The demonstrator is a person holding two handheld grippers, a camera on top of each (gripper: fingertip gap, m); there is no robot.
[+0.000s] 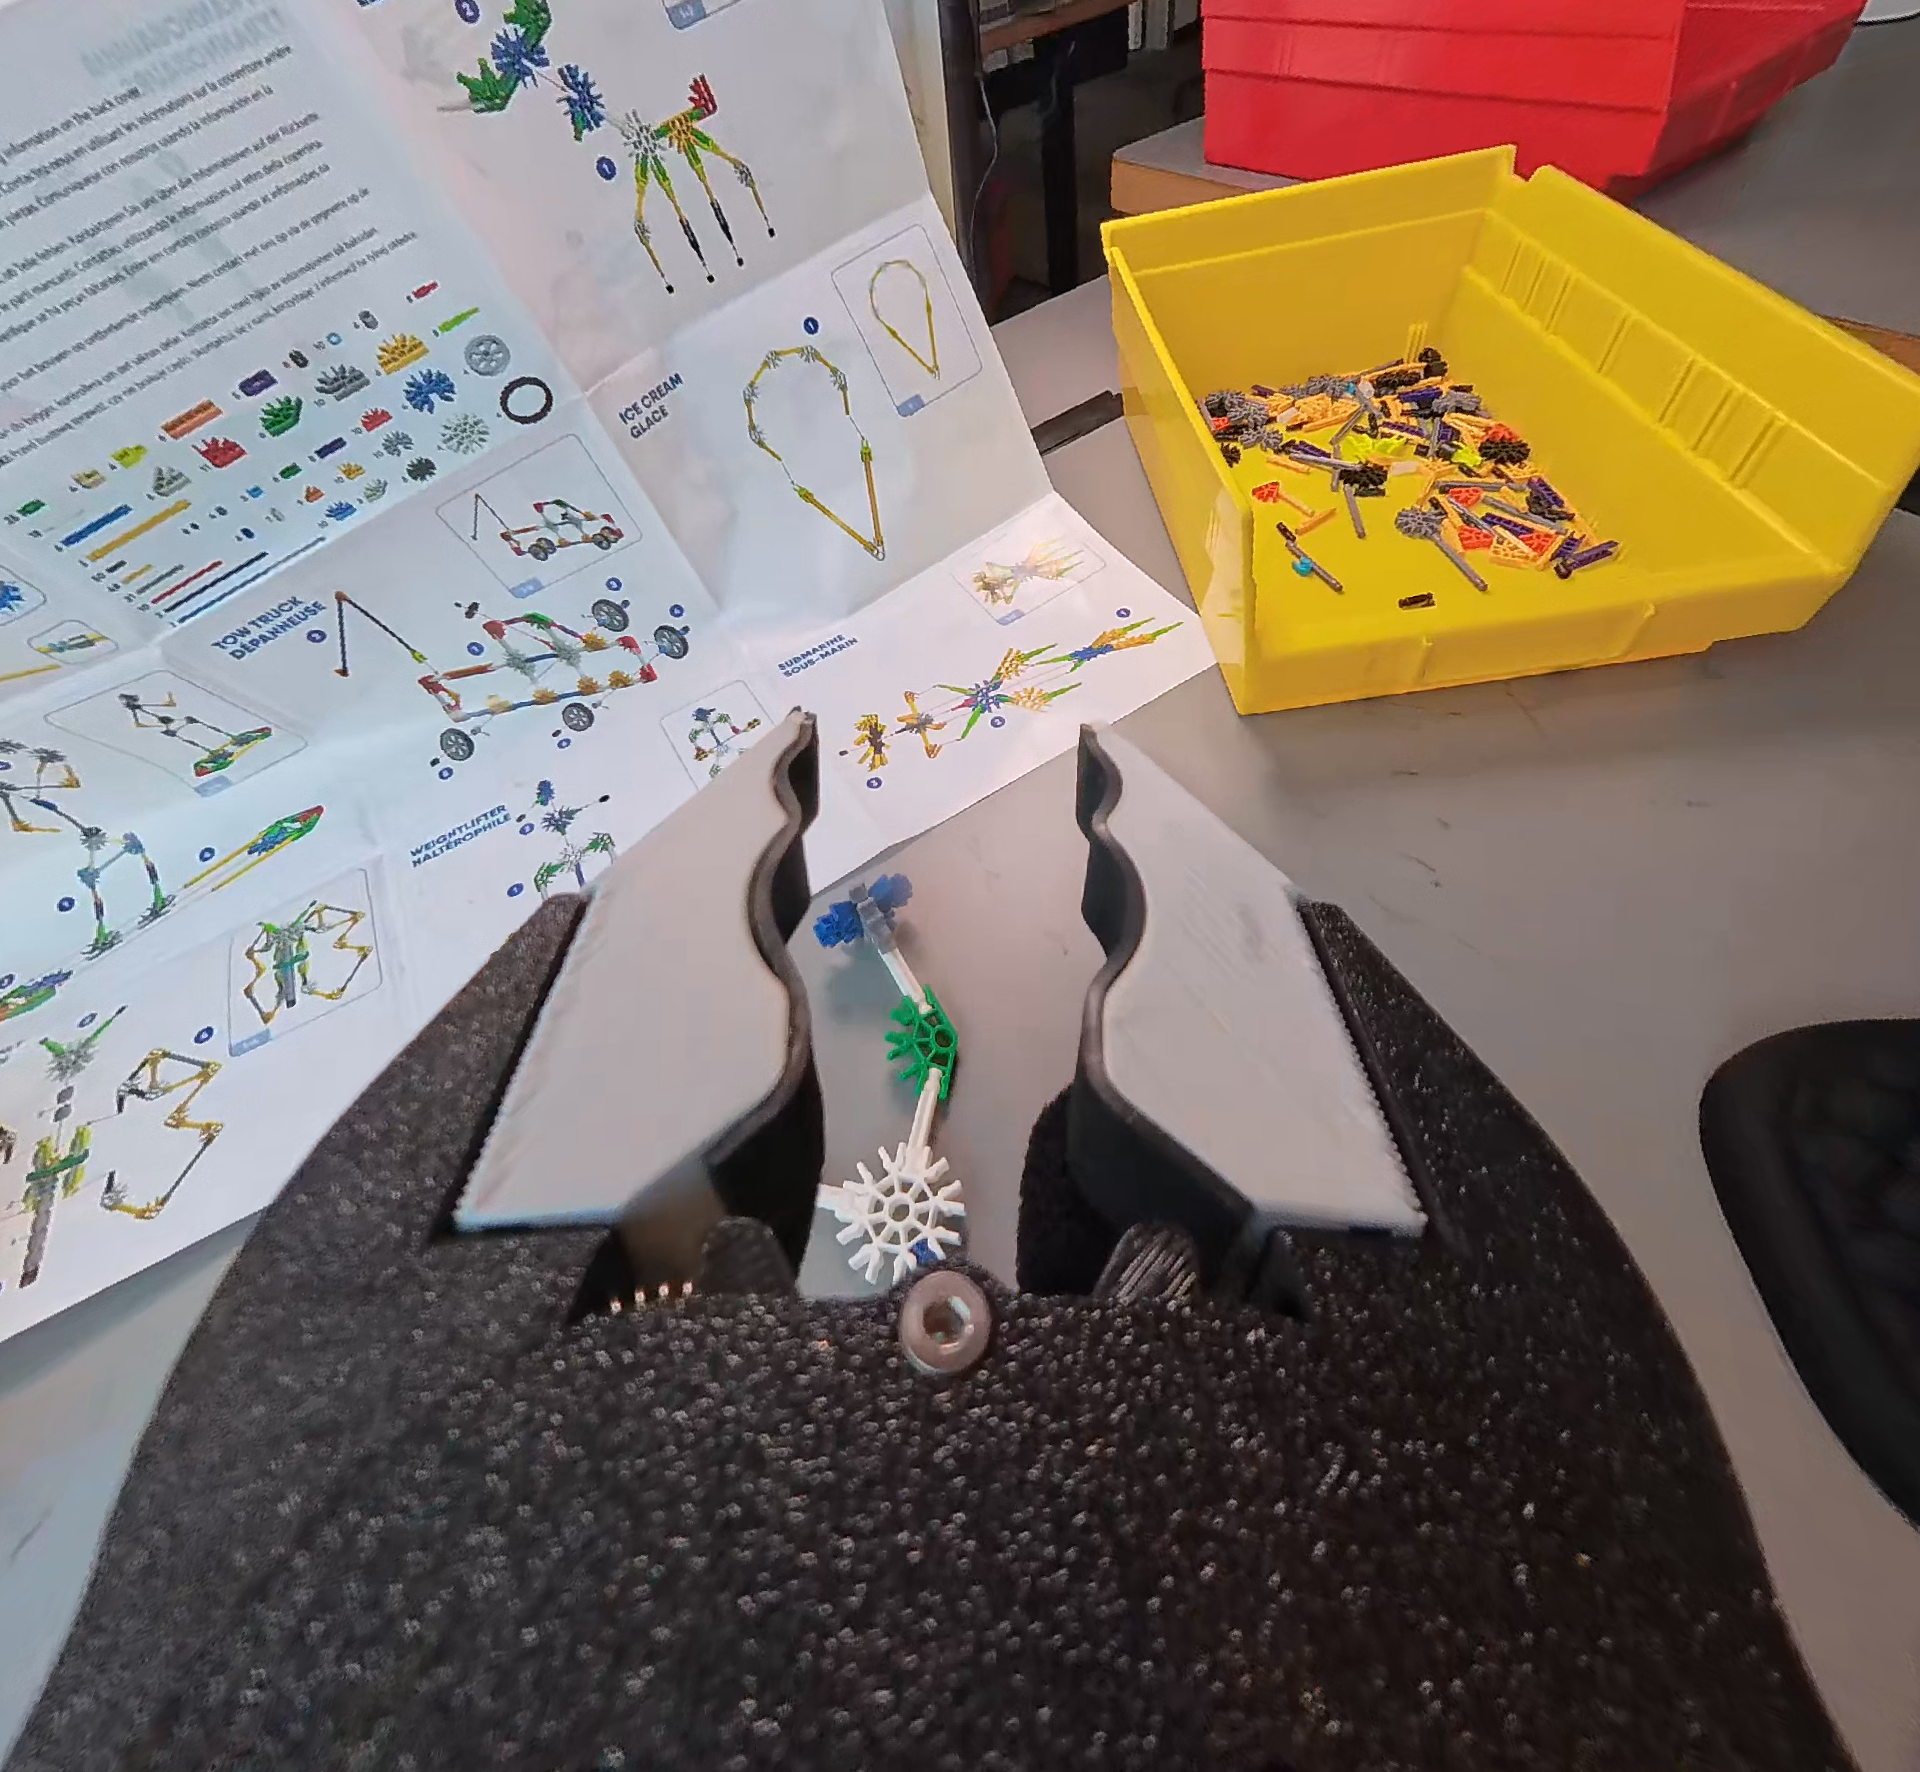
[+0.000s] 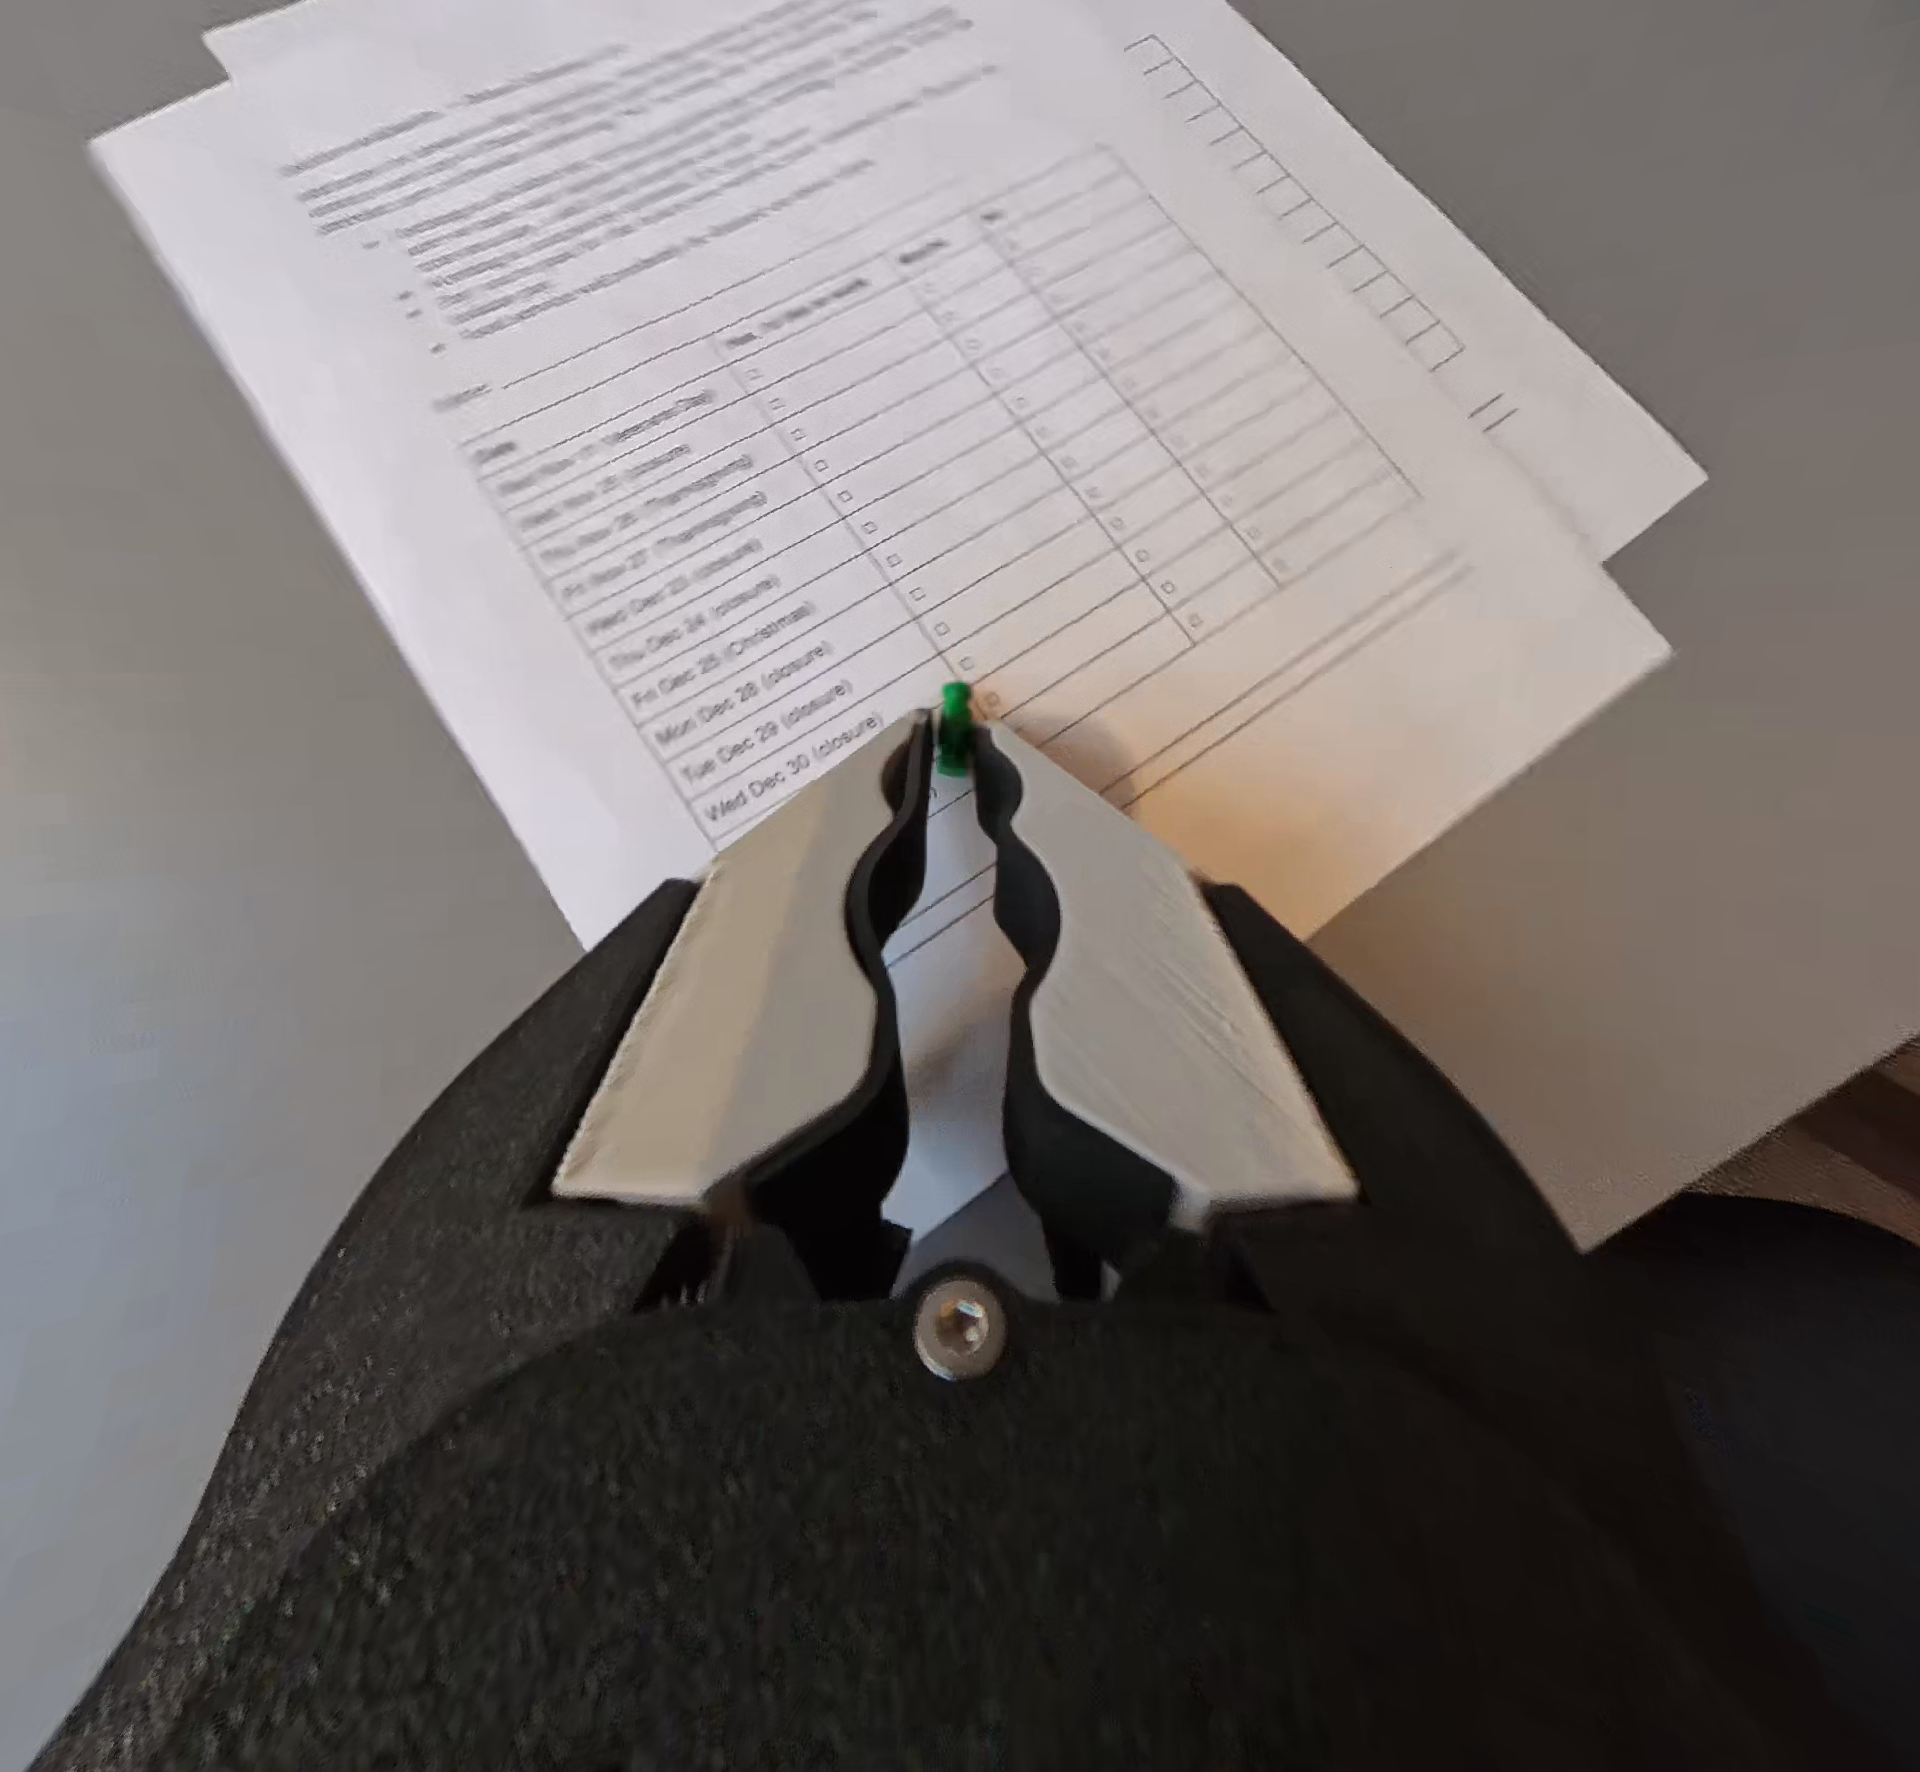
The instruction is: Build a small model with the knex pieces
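I see the grey table (image 1: 1455, 891) under both grippers. At its far right stand stacked red bins (image 1: 1507, 60), and nearer than those a yellow bin (image 1: 1455, 662) with a heap of small building pieces (image 1: 1413, 465) on its floor. To the left a large folded instruction sheet (image 1: 364, 372) leans up from the table, its near edge lying flat.

My left gripper (image 1: 945, 746) hangs over the table with its jaws spread wide and nothing between the pads. Beneath the gap lies a small toy assembly (image 1: 899, 1078) flat on the table: a white snowflake-shaped connector nearest me, a green connector in the middle, a blue and grey cluster at the far end, joined by white rods. The fingers are apart from it.

My right gripper (image 2: 954, 735) hovers over two overlapping printed sheets (image 2: 831, 320) on the table. Its jaws are nearly closed, pinching a small green rod (image 2: 953, 730) at the very tips, the rod's far end sticking out beyond them.
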